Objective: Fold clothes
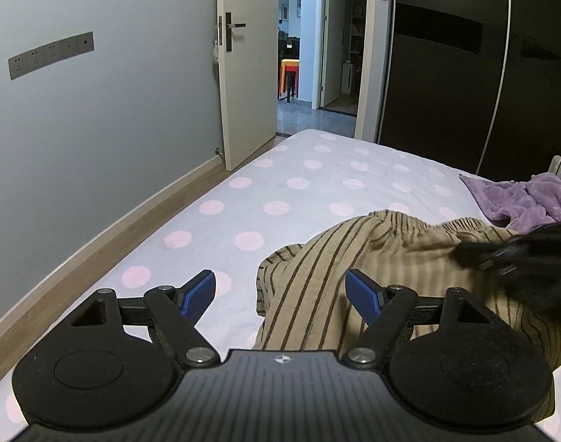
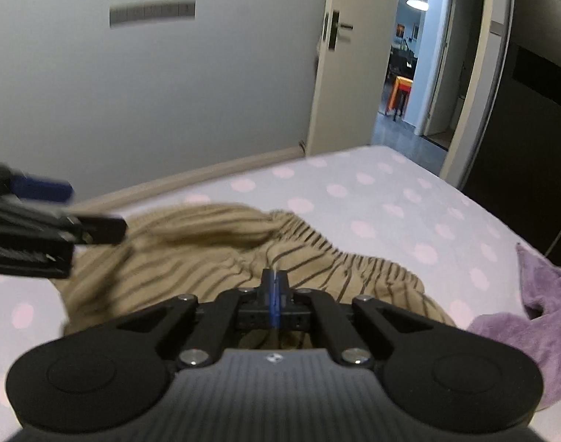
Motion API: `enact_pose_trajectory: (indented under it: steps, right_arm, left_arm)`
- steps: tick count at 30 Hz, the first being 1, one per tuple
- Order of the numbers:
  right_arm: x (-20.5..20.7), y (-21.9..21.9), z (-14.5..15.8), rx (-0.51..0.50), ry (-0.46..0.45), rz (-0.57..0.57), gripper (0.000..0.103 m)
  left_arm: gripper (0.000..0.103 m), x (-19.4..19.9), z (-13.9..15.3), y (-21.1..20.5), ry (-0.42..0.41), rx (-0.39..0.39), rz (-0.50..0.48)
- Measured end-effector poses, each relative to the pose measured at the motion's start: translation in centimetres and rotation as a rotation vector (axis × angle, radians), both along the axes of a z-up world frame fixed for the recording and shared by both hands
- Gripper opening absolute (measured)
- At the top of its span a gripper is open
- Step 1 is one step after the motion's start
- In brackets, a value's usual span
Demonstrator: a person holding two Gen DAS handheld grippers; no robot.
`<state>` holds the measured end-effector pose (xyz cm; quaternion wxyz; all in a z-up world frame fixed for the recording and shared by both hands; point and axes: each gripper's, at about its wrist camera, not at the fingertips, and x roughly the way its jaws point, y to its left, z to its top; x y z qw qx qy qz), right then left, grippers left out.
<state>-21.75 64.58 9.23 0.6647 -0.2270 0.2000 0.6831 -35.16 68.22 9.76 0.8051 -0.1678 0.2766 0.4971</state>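
Observation:
A tan garment with dark stripes (image 1: 354,258) lies crumpled on the bed, its gathered waistband toward the far side. My left gripper (image 1: 282,294) hovers open just above the garment's near left edge, with nothing pinched between its blue pads (image 1: 199,294). In the right wrist view, my right gripper (image 2: 275,283) has its pads pressed together, the tips sunk into the striped garment (image 2: 214,250) near the waistband. The left gripper (image 2: 59,217) shows blurred at the left there. The right gripper (image 1: 476,254) shows blurred at the right of the left wrist view.
The bed sheet (image 1: 299,184) is pale with pink dots. A purple fleece cloth (image 1: 531,199) lies to the right of the garment. A grey wall, wood skirting, an open door (image 1: 243,73) and a dark wardrobe (image 1: 446,73) ring the bed.

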Motion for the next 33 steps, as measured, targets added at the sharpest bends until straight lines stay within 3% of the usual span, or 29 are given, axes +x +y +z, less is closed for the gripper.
enact_pose_trajectory:
  steps: [6,8,10,13,14,16,18,23,24,25,28,33]
  right_arm:
    - [4.6,-5.3,4.0,0.177,0.211,0.024,0.001]
    - [5.0,-5.5,4.4,0.183,0.217,0.011,0.01]
    - [4.7,-5.1,4.3,0.161,0.204,0.011,0.065]
    - [4.5,-5.9,4.5,0.2,0.185,-0.024,0.058]
    - [4.7,-6.1,4.6,0.21,0.196,-0.027,0.053]
    - [4.4,-5.9,4.2,0.186,0.184,-0.009,0.034]
    - [3.8,-5.5,3.5,0.164,0.142,0.004,0.028]
    - [3.8,-6.2,2.5,0.161,0.149,-0.025,0.028]
    - [3.8,-6.7,2.4,0.159,0.142,-0.033,0.031]
    - [3.8,-7.1,2.3,0.157,0.135,-0.041,0.044]
    - [3.2,-9.6,1.9,0.165,0.102,-0.044,0.07]
    - [2.0,-14.0,1.1,0.157,0.062,-0.091,0.079]
  left_arm:
    - [0.077,0.2,-0.4,0.1,-0.027,-0.003,0.012]
    - [0.077,0.3,-0.4,0.0,-0.04,-0.018,0.018]
    - [0.077,0.3,-0.3,-0.2,-0.049,-0.03,0.021]
    - [0.077,0.2,0.4,-0.8,-0.042,-0.011,0.004]
    - [0.077,0.2,0.6,-1.1,-0.038,-0.003,-0.002]
    - [0.077,0.0,1.0,-1.4,-0.041,0.009,-0.009]
    - [0.077,-0.1,1.1,-1.5,-0.057,0.013,-0.013]
    - [0.077,0.0,0.5,-1.6,-0.056,-0.008,-0.02]
    - [0.077,0.0,0.4,-1.7,-0.063,-0.015,-0.021]
    - [0.077,0.0,0.3,-1.9,-0.074,-0.024,-0.02]
    - [0.077,0.2,0.2,-3.1,-0.111,-0.063,0.0]
    - [0.077,1.1,0.4,-7.1,-0.067,-0.037,0.031]
